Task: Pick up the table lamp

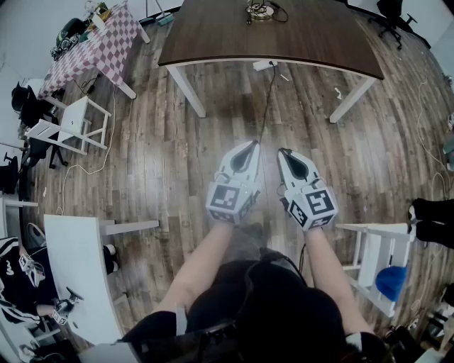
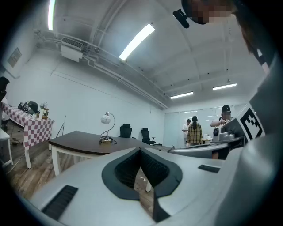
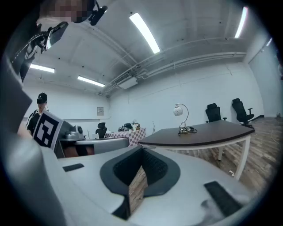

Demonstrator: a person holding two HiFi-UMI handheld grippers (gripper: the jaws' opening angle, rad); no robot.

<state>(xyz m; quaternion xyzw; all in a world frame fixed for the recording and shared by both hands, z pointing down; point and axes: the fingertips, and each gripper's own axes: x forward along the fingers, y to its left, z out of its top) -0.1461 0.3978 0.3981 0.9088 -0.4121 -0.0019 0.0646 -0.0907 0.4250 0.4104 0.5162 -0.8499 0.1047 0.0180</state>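
Observation:
The table lamp point(image 1: 259, 10), a white globe on a curved metal stem, stands on the far side of the dark wooden table point(image 1: 213, 35). It is small and far off in the left gripper view point(image 2: 106, 126) and the right gripper view point(image 3: 180, 117). My left gripper point(image 1: 252, 144) and right gripper point(image 1: 283, 151) are held side by side over the wooden floor, well short of the table. Both point level toward it. Both are shut, with nothing between the jaws.
A power strip point(image 1: 264, 65) hangs at the table's near edge, its cable running down to the floor. A checked-cloth table point(image 1: 99, 39) and white chairs point(image 1: 74, 124) stand left. A white stool holding a blue object point(image 1: 390, 280) stands right. People point(image 2: 194, 131) stand far back.

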